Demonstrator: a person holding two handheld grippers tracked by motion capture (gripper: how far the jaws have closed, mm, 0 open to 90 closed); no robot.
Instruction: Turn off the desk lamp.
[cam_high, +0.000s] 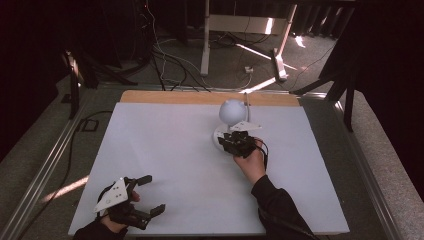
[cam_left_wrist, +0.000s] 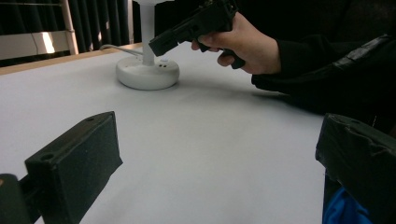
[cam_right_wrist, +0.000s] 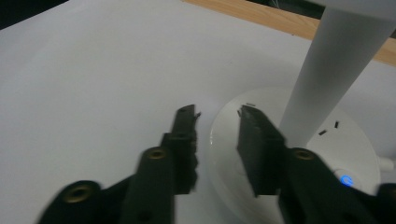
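1. Desk lamp (cam_high: 231, 120), white, stands upper centre of the high view on the white table top (cam_high: 165, 150); its round base (cam_right_wrist: 299, 154) carries an upright stem (cam_right_wrist: 334, 65), a globe head above, and a blue-lit button (cam_right_wrist: 345, 180) at lower right of the right gripper view.
2. Right gripper (cam_high: 239, 142) hovers over the base's near edge, jaws parted a little, holding nothing; the stem rises just right of its right jaw.
3. Judgement: this hand is far nearer, and the button lies right of the jaws.
4. Left gripper (cam_high: 145, 196) sits lower left, well apart, jaws spread wide, empty.
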